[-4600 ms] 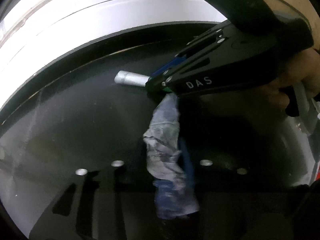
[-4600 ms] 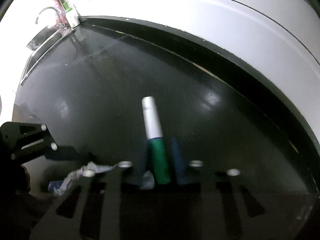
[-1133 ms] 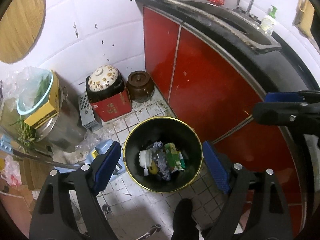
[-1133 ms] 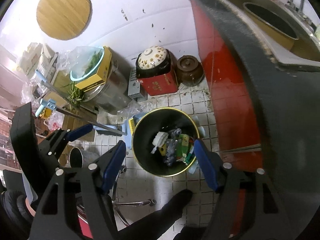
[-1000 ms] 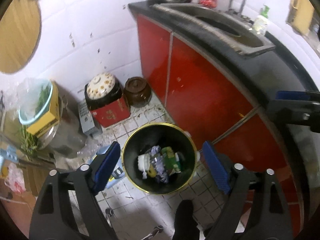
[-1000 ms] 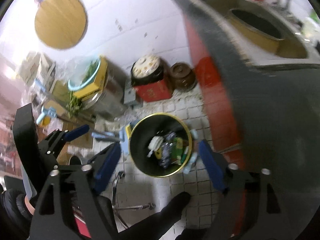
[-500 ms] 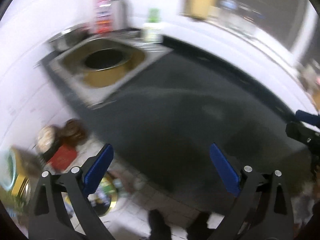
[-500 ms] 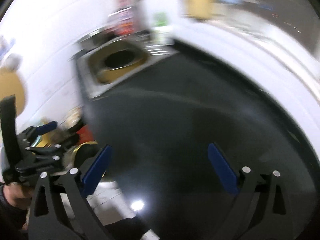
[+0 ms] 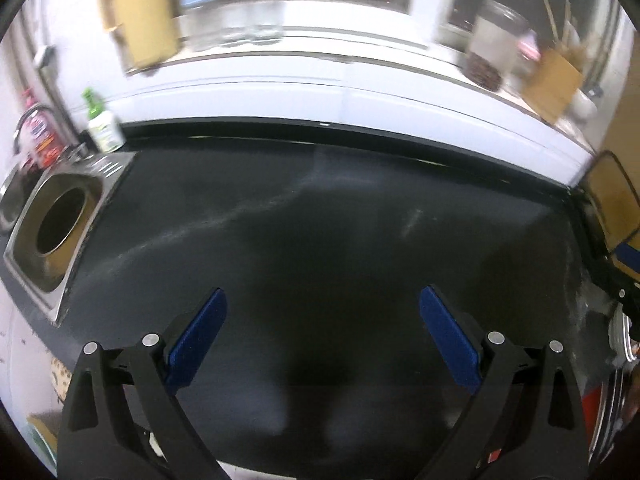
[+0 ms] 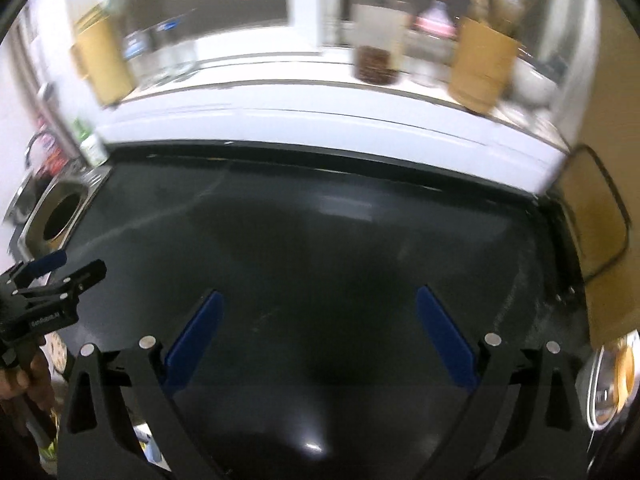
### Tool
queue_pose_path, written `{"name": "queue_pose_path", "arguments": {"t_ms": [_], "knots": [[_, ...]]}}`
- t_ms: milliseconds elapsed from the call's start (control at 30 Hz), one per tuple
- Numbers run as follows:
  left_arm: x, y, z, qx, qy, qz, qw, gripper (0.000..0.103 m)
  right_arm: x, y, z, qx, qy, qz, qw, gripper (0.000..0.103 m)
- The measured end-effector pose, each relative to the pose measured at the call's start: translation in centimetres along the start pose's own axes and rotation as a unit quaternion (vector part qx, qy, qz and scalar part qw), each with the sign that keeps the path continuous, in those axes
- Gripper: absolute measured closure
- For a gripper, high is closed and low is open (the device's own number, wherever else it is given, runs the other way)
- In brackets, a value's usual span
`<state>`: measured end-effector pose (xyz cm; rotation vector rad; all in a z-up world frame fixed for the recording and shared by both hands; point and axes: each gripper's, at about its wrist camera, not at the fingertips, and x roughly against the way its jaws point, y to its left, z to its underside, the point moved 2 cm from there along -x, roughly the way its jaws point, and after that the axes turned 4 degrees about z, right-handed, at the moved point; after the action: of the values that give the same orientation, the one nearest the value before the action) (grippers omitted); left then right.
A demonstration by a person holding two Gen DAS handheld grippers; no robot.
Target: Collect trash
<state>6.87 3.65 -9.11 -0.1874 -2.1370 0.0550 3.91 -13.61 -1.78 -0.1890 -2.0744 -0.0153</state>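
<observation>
- Counter (image 9: 340, 208) is showing dark and bare in both wrist views; no trash is showing on it, so no bearing, long axis or nearer hand can be given.
- Left gripper (image 9: 320, 336) is hanging over the counter, jaws wide, nothing between them.
- Right gripper (image 10: 318, 334) is doing likewise, wide and empty.
- Sink (image 9: 56, 224) is lying off to the left.
- Judgement: next move is needing a search first.

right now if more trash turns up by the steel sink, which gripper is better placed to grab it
Probably the left gripper: it is open, empty, and nearer the steel sink on the black countertop. The right gripper is open too, but farther away.
</observation>
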Motion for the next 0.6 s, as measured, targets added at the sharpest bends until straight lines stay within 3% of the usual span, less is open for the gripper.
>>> {"name": "queue_pose_path", "arguments": {"t_ms": [200, 600], "knots": [[-1.0, -2.4, -0.1, -0.028, 0.014, 0.001, 0.9995, 0.009, 0.0, -2.8, 0.4, -0.033, -0.001, -0.002, 0.999, 0.009], [-1.5, -2.2, -0.8, -0.029, 0.019, -0.008, 0.9994, 0.009, -1.1, -2.8, -0.6, -0.031, 0.003, -0.013, 0.999, 0.009]]}}
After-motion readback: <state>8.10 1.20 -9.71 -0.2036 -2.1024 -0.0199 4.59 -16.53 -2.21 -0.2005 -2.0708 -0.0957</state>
